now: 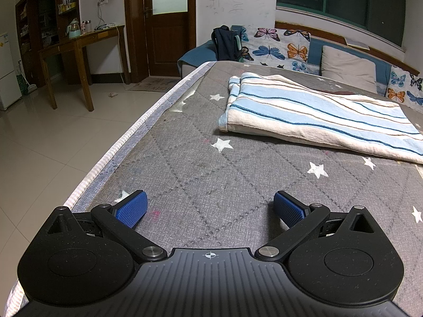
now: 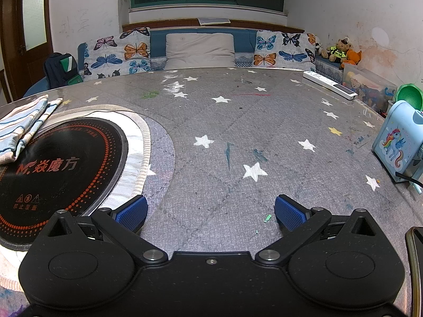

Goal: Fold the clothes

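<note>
A folded blue-and-cream striped garment (image 1: 312, 111) lies flat on the grey star-patterned table cover (image 1: 211, 163), ahead and to the right of my left gripper (image 1: 210, 208). The left gripper is open and empty, low over the cover near the table's left edge. In the right wrist view the garment's corner (image 2: 23, 126) shows at the far left, partly over the black round induction plate (image 2: 60, 169). My right gripper (image 2: 211, 211) is open and empty, over bare cover to the right of the plate.
A blue unicorn box (image 2: 396, 145) and a white power strip (image 2: 330, 83) sit at the table's right edge. A phone edge (image 2: 415, 264) shows at bottom right. Butterfly cushions (image 2: 119, 52) line the bench behind. Tiled floor (image 1: 53, 145) drops off left of the table.
</note>
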Tool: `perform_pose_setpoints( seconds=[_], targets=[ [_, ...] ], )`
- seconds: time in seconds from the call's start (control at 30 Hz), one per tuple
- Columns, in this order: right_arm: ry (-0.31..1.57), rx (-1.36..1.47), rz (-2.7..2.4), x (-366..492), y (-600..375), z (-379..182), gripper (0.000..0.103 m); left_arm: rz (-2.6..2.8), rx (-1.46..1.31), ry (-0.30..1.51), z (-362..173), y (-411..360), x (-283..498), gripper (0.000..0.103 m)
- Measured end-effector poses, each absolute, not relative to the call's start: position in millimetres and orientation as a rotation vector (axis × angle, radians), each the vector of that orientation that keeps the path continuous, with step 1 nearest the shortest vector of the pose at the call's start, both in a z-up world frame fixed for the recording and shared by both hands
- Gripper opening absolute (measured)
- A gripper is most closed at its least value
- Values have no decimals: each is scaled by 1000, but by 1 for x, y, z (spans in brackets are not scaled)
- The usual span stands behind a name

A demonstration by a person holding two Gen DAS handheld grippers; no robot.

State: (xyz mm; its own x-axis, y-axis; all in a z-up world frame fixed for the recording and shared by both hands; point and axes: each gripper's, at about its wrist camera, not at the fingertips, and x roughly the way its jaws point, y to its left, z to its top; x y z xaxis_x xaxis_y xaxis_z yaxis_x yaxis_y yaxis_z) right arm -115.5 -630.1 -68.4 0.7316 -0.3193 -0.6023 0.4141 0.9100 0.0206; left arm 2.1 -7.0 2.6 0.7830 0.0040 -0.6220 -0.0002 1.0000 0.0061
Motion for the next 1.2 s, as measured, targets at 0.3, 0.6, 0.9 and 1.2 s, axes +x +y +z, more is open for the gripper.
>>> perform_pose_setpoints(
  seconds=[0.3, 0.6, 0.9, 1.2],
  targets=[
    [632, 158, -405, -115, -630, -69, 103, 2, 6, 671, 3, -7, 2, 103],
    [632, 158, -406, -116, -630, -68, 103, 2, 6, 671, 3, -7, 2, 103],
    [632, 157, -406, -116, -629, -68, 103, 3, 6, 671, 3, -8, 3, 103],
    [636, 153, -408, -116, -629, -68, 103, 2, 17, 683, 3, -11, 6, 102]
  ],
)
